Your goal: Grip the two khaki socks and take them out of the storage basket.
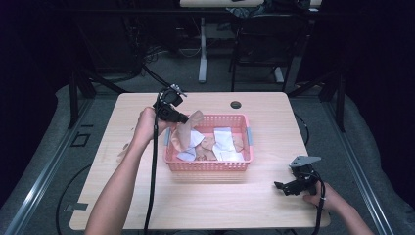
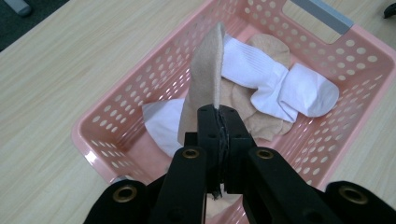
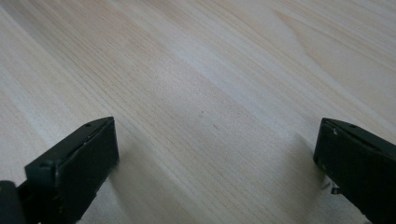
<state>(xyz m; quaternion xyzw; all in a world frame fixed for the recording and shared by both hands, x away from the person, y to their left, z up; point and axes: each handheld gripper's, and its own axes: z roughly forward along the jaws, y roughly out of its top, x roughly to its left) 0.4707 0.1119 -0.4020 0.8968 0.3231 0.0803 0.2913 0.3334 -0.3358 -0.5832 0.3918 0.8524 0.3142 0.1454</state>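
Left gripper (image 2: 219, 122) jaws clamped on tan sock (image 2: 205, 79)

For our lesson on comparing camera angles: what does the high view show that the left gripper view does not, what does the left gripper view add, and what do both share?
High view alone: the right gripper resting open on the table near the front right corner, the person's forearms, and the dark floor and chair behind.

Left gripper view alone: the jaws closed on the edge of the tan sock, close up.

Shared: the pink basket, the white socks and tan socks inside, and the left gripper lifting that tan sock.
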